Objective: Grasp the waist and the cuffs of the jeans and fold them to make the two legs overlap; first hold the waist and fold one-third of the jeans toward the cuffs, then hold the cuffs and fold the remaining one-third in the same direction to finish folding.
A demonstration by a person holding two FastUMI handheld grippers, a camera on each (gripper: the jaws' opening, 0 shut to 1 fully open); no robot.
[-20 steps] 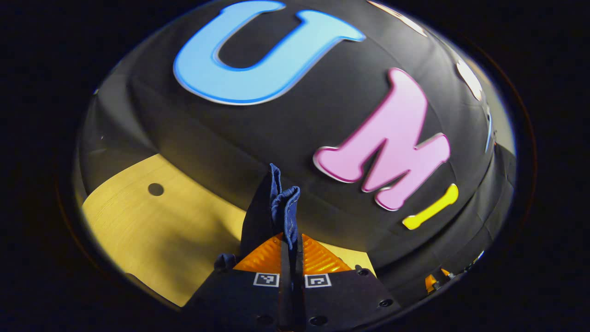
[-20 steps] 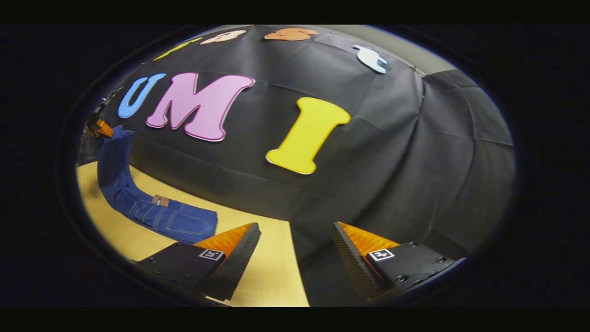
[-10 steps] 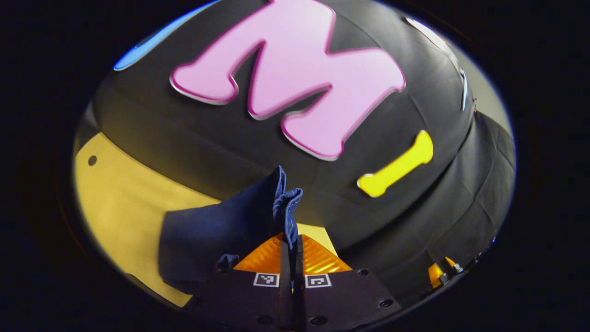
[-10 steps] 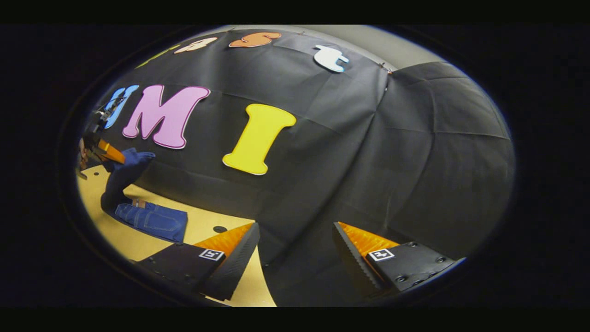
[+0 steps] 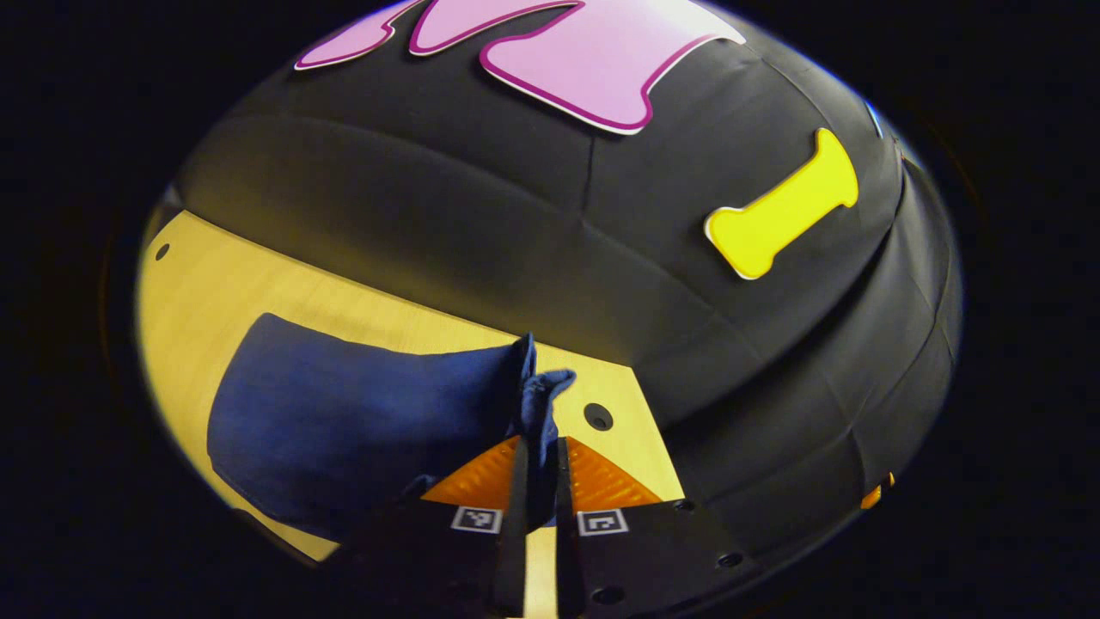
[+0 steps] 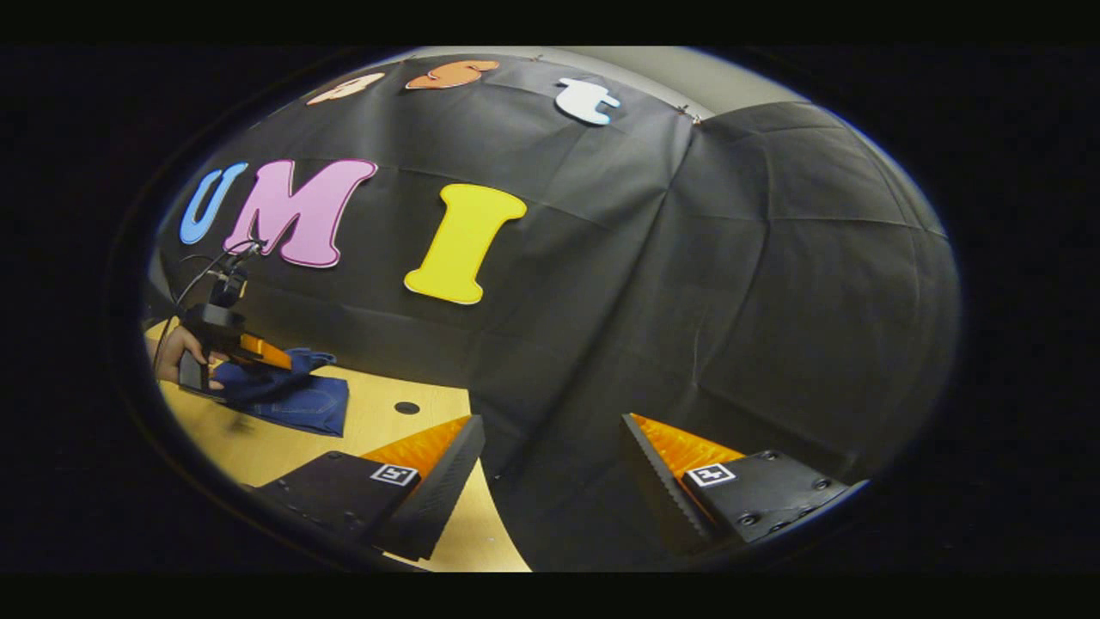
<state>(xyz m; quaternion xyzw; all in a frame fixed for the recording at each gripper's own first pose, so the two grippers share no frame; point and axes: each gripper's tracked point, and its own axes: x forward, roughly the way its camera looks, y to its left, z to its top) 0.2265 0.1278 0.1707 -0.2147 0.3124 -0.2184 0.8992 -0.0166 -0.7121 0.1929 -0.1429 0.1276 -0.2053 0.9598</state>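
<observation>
Jeans (image 5: 344, 421) hem pinched tight between my left gripper (image 5: 537, 464) fingers, denim draped leftward over the yellow table (image 5: 223, 284), my right gripper (image 6: 550, 464) spread wide and empty, well apart to the right

Jeans (image 5: 344, 413) lie on the desk (image 5: 215, 275), before the wall; left tool (image 5: 537, 456) at their right end.

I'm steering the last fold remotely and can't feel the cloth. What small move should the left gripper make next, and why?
Probably lower a little more, then open. The left gripper is pinching the jeans cuff end, already carried over the folded stack near the wooden table. The right gripper is open and away, so it isn't needed.
</observation>
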